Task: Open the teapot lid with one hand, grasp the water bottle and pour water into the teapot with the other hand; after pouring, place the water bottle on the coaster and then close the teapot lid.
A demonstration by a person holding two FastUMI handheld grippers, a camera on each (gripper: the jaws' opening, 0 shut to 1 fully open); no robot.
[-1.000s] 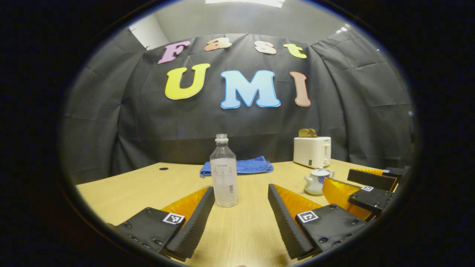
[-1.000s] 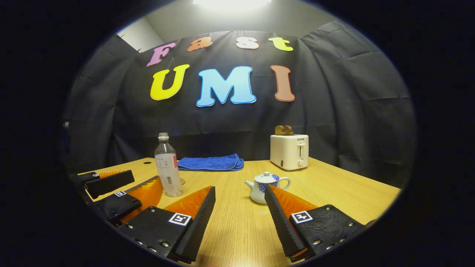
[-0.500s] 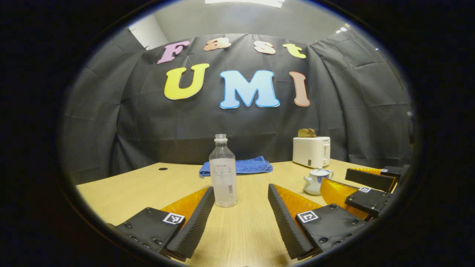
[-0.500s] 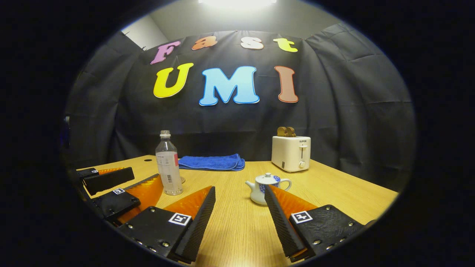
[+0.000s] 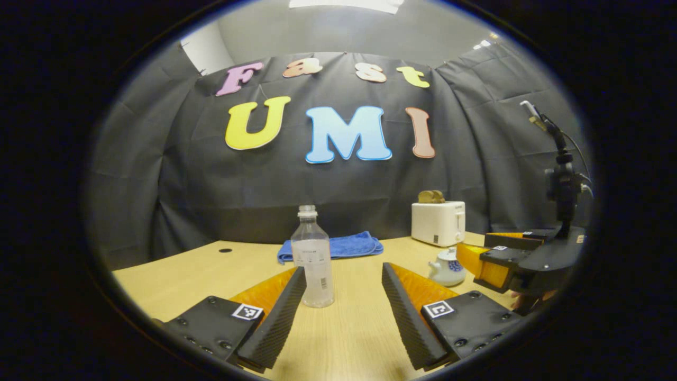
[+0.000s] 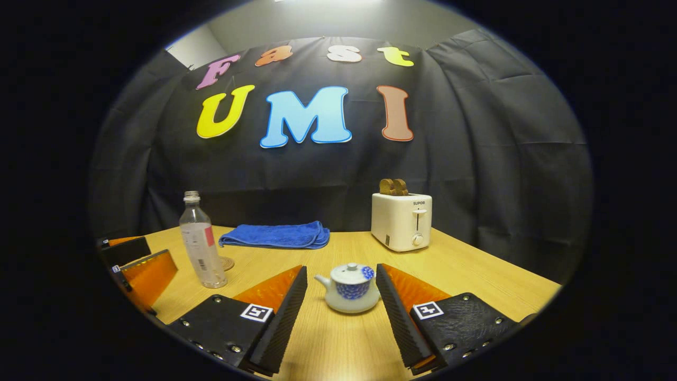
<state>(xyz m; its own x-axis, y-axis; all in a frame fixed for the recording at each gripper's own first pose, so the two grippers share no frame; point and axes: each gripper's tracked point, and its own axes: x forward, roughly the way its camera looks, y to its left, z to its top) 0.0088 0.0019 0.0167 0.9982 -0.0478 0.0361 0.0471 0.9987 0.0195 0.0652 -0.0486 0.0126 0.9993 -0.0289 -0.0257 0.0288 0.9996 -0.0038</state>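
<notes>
Low over the table (image 5: 174, 275), the left gripper view faces the booth's back wall along its own fingers (image 5: 275, 317), with the water bottle (image 5: 313, 259) close ahead. The right gripper view looks the same way from farther right, with the teapot (image 6: 349, 288) near. Both views share the bottle, teapot, blue towel (image 6: 275, 235) and toaster (image 6: 401, 219).

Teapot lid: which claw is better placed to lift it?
Right. In the right gripper view the teapot, lid still on, sits between the open right claw fingers. The open left claw is lined up on the water bottle instead.
</notes>
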